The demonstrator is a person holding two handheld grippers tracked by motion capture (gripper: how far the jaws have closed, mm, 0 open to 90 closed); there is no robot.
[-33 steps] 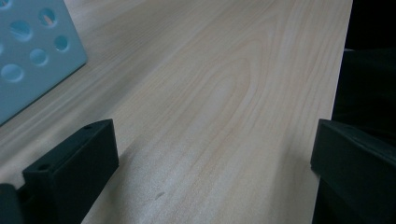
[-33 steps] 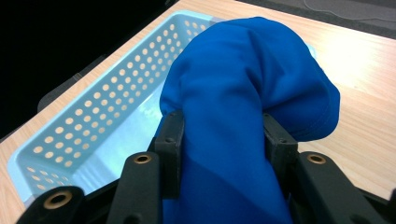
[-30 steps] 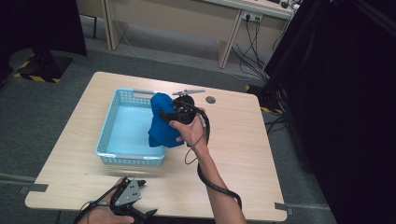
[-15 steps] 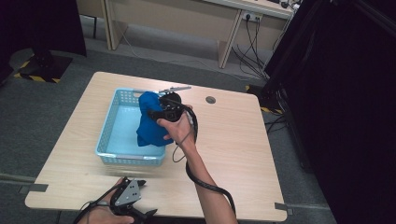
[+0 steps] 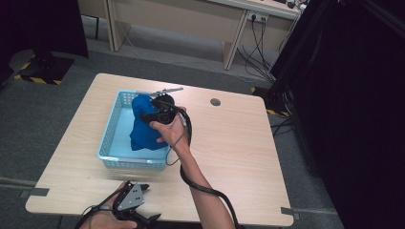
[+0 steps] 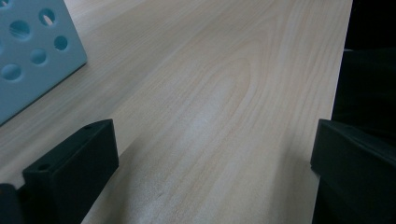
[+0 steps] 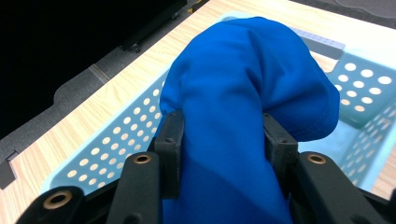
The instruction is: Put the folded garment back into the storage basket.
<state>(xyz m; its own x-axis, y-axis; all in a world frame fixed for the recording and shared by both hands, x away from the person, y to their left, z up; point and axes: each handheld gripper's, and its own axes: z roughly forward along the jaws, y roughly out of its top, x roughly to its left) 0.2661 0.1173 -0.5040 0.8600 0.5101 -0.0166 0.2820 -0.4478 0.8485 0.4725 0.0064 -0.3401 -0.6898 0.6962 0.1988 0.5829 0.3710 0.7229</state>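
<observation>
A bunched blue cloth (image 5: 143, 124) hangs over the light blue perforated basket (image 5: 111, 143) on the wooden table. My right gripper (image 5: 152, 116) is shut on the cloth and holds it above the basket's right half. In the right gripper view the blue cloth (image 7: 243, 107) bulges between the two black fingers (image 7: 170, 149), with the basket (image 7: 116, 144) underneath. My left gripper (image 5: 143, 187) rests low at the table's near edge, in front of the basket. The left gripper view has my left gripper (image 6: 210, 158) open over bare wood, with a basket corner (image 6: 32, 51) at upper left.
A round grey cable port (image 5: 215, 101) sits in the table's far right part. A grey bar (image 5: 160, 90) lies along the basket's far rim. Dark curtains stand to the right of the table, and desk legs and cables lie on the floor behind it.
My right gripper has carried the blue cloth leftwards, from the basket's right rim to over its inside. The left gripper has stayed in place.
</observation>
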